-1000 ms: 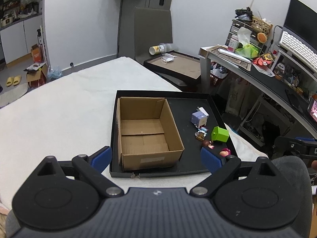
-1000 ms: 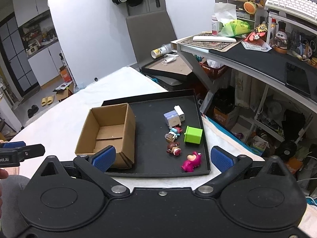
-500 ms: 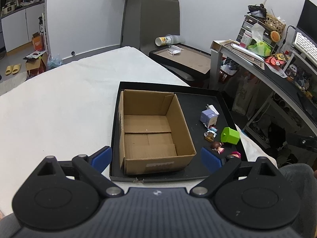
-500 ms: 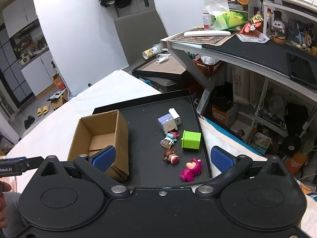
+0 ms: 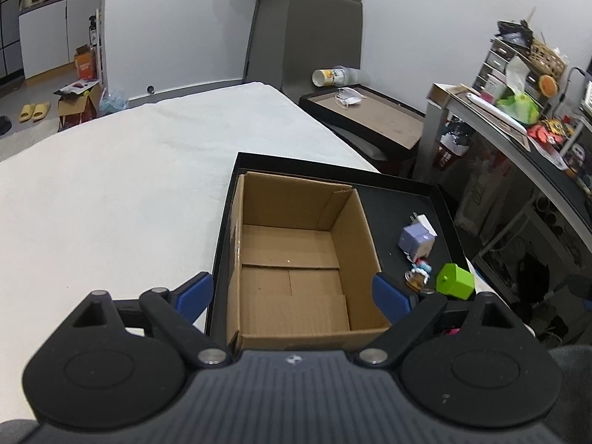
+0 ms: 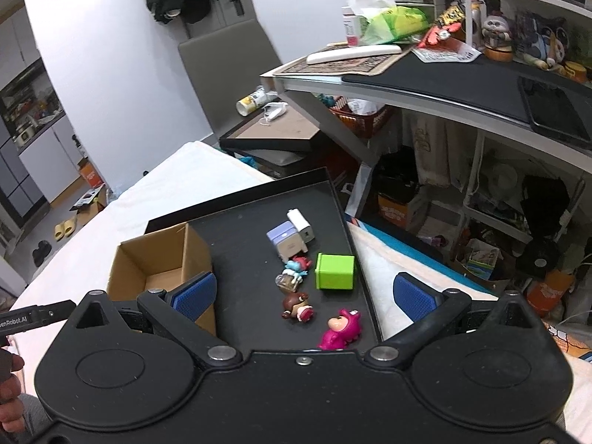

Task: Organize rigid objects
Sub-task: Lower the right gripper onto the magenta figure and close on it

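An empty cardboard box (image 5: 296, 259) (image 6: 162, 262) fills the left half of a black tray (image 5: 407, 192) (image 6: 244, 259). To its right on the tray lie a lilac cube (image 6: 286, 240) (image 5: 416, 238), a white plug (image 6: 300, 224), a green cube (image 6: 334, 271) (image 5: 456, 280), a blue-and-red figurine (image 6: 294, 272), a brown bear figurine (image 6: 298, 306) and a pink figurine (image 6: 340, 328). My left gripper (image 5: 294, 294) hangs open over the box's near edge. Above the figurines my right gripper (image 6: 303, 292) is open, holding nothing.
The tray rests on a white cloth-covered table (image 5: 111, 192). A cluttered desk (image 6: 425, 70) stands to the right, with a grey chair (image 6: 229, 74) and a second framed tray (image 6: 277, 129) behind. A person's hand (image 6: 9, 388) shows at the lower left.
Both grippers have moved forward and closer to the tray; the box and toys look larger. Nothing was picked up, and both stay open.
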A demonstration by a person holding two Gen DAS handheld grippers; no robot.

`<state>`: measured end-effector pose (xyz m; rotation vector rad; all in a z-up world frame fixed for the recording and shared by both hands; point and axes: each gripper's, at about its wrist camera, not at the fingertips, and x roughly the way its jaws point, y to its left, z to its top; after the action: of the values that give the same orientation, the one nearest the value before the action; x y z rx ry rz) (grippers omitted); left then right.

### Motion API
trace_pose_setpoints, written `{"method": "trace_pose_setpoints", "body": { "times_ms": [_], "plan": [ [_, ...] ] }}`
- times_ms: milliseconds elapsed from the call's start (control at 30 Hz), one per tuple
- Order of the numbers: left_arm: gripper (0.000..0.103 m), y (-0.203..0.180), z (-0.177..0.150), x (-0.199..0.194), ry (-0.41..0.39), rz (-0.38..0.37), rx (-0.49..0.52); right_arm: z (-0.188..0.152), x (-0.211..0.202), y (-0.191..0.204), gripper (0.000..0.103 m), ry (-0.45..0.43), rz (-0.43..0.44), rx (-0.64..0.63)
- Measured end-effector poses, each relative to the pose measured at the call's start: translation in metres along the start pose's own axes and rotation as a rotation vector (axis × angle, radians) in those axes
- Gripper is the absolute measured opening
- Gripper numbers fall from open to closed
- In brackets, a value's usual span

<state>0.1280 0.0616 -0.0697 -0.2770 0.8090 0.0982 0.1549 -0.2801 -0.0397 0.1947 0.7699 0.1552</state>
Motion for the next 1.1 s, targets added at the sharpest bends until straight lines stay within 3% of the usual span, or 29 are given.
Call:
{"method": "trace_pose_setpoints", "body": {
  "times_ms": [167, 267, 333, 600, 700, 800, 867, 933, 1100],
  "plan": [
    [0.091, 0.007, 0.003, 0.016, 0.002, 0.017, -0.029, 0.003, 0.010, -0.004, 0.103, 0.013, -0.010, 0.008],
    [0.086, 0.013, 0.001, 0.027, 0.014, 0.040, -0.046, 0.002, 0.018, -0.006, 0.103, 0.027, -0.019, 0.012],
    [0.075, 0.017, 0.000, 0.035, 0.030, 0.052, -0.060, 0.002, 0.023, -0.008, 0.103, 0.036, -0.029, 0.016],
    [0.071, 0.036, -0.010, 0.065, 0.102, 0.090, -0.122, 0.000, 0.048, -0.009, 0.103, 0.085, -0.060, 0.019],
    [0.063, 0.041, -0.012, 0.074, 0.119, 0.091, -0.135, -0.001, 0.062, -0.009, 0.103, 0.130, -0.065, 0.027],
    [0.056, 0.046, -0.013, 0.080, 0.124, 0.081, -0.158, -0.001, 0.080, -0.012, 0.093, 0.190, -0.064, 0.055],
    [0.054, 0.047, -0.013, 0.084, 0.125, 0.077, -0.165, -0.002, 0.091, -0.014, 0.079, 0.223, -0.052, 0.081],
    [0.044, 0.050, -0.014, 0.085, 0.120, 0.063, -0.181, -0.003, 0.100, -0.016, 0.070, 0.259, -0.043, 0.114],
    [0.034, 0.055, -0.013, 0.091, 0.115, 0.034, -0.201, -0.012, 0.122, -0.020, 0.065, 0.330, -0.097, 0.167]
  ]
}}
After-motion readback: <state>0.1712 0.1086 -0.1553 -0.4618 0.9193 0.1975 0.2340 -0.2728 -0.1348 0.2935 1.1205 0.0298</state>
